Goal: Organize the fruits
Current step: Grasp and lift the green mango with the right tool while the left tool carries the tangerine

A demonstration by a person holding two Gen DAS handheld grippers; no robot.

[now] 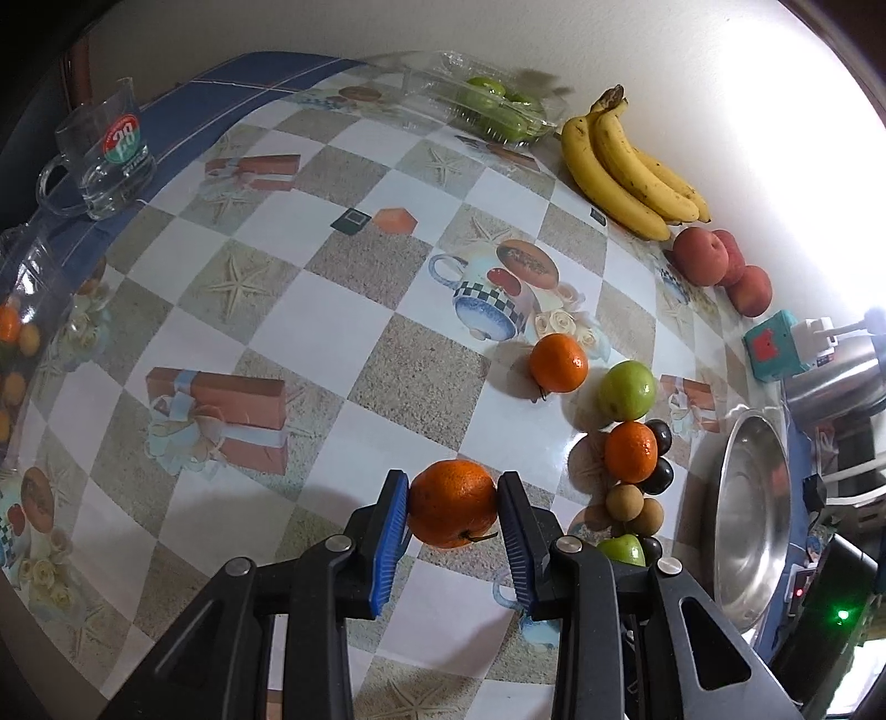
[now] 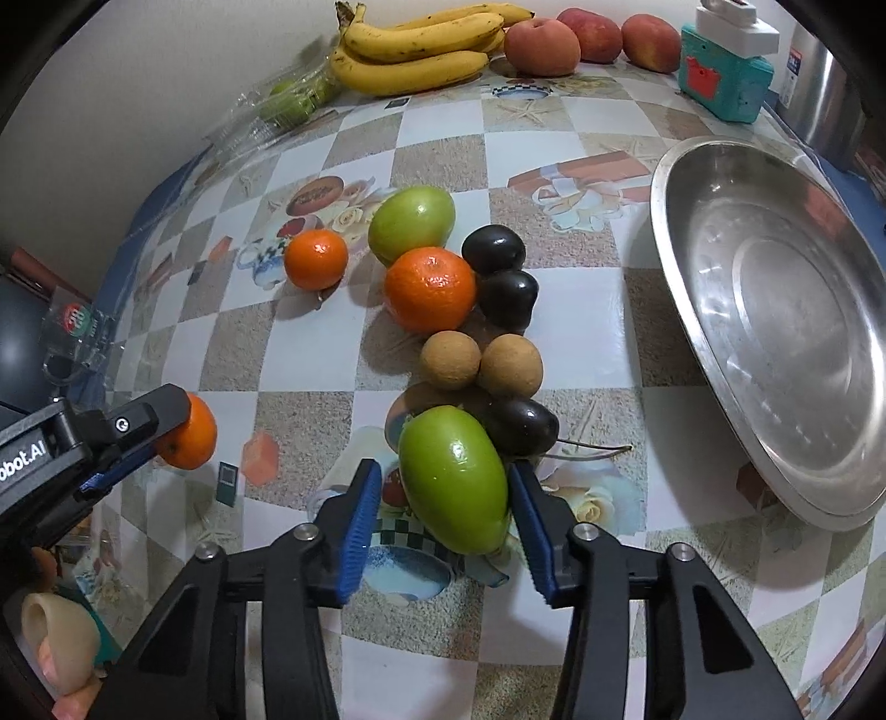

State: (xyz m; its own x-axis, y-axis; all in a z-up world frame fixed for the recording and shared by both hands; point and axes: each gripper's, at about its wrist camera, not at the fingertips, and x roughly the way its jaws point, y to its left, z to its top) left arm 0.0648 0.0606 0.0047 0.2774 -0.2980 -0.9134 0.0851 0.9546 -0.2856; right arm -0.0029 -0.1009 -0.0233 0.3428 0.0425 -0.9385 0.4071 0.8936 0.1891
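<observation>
The orange sits clamped between the blue pads of the left gripper, both pads pressed against its sides, and it looks lifted just off the checked tablecloth, though the view makes that hard to judge. Over on the right, the right gripper straddles a green fruit: the pad at 3 o'clock touches its skin, the one at 9 o'clock stands a little clear, so no firm clench shows. At 12 o'clock from that green fruit lies the pile: two tan round fruits, dark plums, a big tangerine, another green fruit, and a small tangerine at 10 o'clock, apart from the rest. The steel bowl rests at 2 o'clock, tilted. Along the wall at 12 o'clock: bananas, then peaches beside them.
</observation>
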